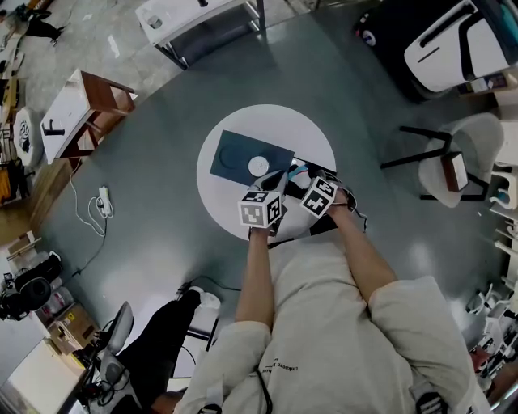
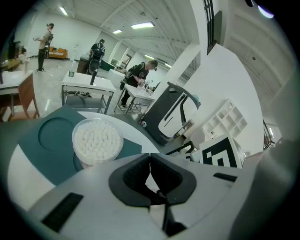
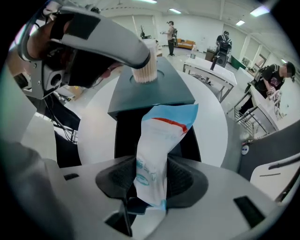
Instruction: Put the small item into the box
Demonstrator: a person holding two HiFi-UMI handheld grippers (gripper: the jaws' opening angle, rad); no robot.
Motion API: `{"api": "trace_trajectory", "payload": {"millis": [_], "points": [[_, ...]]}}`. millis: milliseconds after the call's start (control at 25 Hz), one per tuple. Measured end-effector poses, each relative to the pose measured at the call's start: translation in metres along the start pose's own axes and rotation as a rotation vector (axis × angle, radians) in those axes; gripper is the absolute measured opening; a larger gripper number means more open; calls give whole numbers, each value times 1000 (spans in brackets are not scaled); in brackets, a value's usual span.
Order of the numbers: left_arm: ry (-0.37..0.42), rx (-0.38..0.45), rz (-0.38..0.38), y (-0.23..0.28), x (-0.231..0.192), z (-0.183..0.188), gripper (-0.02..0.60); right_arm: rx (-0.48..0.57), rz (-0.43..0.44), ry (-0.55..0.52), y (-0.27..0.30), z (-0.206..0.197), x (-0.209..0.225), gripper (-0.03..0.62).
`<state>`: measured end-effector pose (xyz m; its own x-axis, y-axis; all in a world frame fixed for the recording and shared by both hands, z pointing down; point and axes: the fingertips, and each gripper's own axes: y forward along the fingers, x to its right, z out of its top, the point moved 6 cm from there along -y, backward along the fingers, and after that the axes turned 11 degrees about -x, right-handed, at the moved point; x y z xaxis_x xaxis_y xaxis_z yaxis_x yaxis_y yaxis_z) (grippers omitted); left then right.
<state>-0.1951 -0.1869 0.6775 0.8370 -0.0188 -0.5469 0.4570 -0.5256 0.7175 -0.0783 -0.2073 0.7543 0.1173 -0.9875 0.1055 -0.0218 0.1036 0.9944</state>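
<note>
A white and blue packet stands up between the jaws of my right gripper, which is shut on its lower end. It shows as a blue speck in the head view. Just beyond it a dark teal box lies flat on the round white table. A round tub of cotton swabs stands on the box. My left gripper is shut, its pads touching with nothing between them. It hovers at the table's near edge, close left of the right gripper.
A black flat thing lies between the teal box and my right gripper. Round the table stand a white chair, white desks, a wooden-sided table and a power strip on the floor. People stand far off.
</note>
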Motion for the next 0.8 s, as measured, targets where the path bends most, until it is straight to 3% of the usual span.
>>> {"api": "trace_trajectory", "payload": {"millis": [360, 800], "points": [[-23, 7, 35, 1, -6, -1, 22, -66, -23, -113, 12, 5, -3, 219], [-38, -2, 43, -5, -12, -13, 23, 9, -111, -81, 9, 11, -2, 219]]}}
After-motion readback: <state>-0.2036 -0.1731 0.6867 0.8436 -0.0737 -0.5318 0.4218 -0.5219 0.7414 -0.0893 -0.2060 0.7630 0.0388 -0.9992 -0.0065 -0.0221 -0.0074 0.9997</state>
